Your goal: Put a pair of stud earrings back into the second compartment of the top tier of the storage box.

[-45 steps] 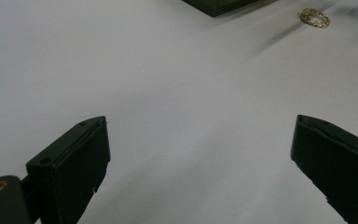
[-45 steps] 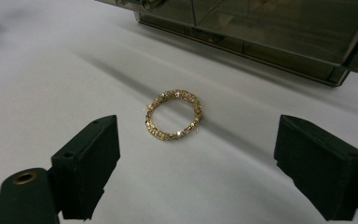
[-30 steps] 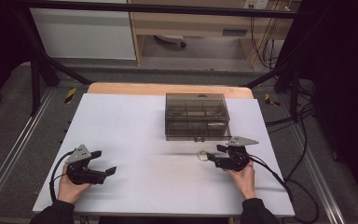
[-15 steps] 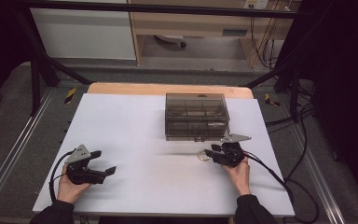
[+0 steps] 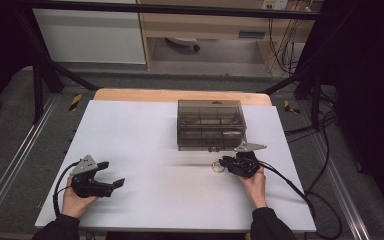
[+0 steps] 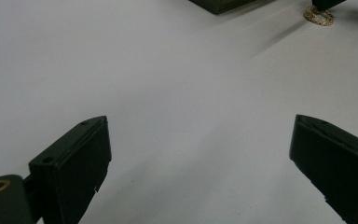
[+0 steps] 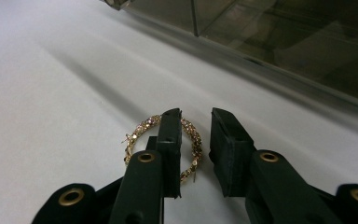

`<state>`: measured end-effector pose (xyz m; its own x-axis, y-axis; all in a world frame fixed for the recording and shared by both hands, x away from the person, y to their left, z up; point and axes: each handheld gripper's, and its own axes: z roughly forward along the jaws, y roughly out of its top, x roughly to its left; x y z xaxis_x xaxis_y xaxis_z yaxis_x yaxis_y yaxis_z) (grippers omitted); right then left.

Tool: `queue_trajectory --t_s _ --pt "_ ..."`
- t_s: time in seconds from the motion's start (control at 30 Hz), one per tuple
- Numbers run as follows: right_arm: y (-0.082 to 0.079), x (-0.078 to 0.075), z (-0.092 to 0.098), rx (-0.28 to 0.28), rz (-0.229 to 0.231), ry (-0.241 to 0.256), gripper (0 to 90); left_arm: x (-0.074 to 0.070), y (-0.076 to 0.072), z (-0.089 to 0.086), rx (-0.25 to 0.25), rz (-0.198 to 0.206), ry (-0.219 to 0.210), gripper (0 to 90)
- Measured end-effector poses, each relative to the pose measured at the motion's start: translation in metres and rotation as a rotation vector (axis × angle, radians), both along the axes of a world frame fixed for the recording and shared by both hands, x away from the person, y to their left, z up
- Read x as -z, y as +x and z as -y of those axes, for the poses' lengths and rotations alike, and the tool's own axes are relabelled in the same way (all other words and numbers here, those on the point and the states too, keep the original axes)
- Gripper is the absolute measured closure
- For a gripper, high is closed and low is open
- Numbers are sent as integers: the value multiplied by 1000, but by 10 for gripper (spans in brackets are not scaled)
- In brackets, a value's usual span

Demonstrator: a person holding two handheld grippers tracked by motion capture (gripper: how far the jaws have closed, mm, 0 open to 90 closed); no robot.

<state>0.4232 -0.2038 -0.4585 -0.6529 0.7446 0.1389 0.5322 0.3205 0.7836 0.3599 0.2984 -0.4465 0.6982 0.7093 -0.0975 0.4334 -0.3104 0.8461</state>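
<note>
A sparkly gold hoop [image 7: 142, 128] lies flat on the white table [image 5: 145, 130], just in front of a smoky clear compartment box [image 5: 210, 125]. My right gripper [image 7: 195, 114] straddles the hoop's right side: one jaw stands inside the ring, the other outside, with a narrow gap left between them. In the high view this right gripper [image 5: 223, 162] touches the hoop [image 5: 218, 166] near the box's front right corner. My left gripper [image 5: 114, 173] rests at the table's front left, wide open over bare table [image 6: 198, 126], with the hoop [image 6: 319, 15] far off.
The box [image 7: 284, 37] has its lid shut and rises close beyond the right jaws. A wooden table edge [image 5: 180, 95] runs behind it. Dark frame bars and cables flank the table on both sides.
My right gripper has slid left along the box's front until its jaws reached the hoop. The hoop and the left gripper have stayed put.
</note>
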Motion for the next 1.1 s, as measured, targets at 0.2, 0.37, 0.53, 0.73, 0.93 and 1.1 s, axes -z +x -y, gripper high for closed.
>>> queue_trajectory --t_s 0.2,0.37,0.53,0.73,0.93,1.1 --pt "1 1 0 0 -7 -6 790 0 0 0 -1 0 0 51" --pt "2 2 -1 0 -11 -12 828 0 0 0 -1 -1 -1 51" --pt "1 2 -1 1 -15 -14 854 0 0 0 -2 -1 -1 51" --pt "0 1 0 2 -12 -17 860 0 0 -1 -5 0 -5 51" --pt "-1 -2 0 8 -14 -1 864 0 0 -1 -6 2 -5 51" --pt "-4 -5 1 8 -18 2 865 0 0 -1 -6 0 -5 51"
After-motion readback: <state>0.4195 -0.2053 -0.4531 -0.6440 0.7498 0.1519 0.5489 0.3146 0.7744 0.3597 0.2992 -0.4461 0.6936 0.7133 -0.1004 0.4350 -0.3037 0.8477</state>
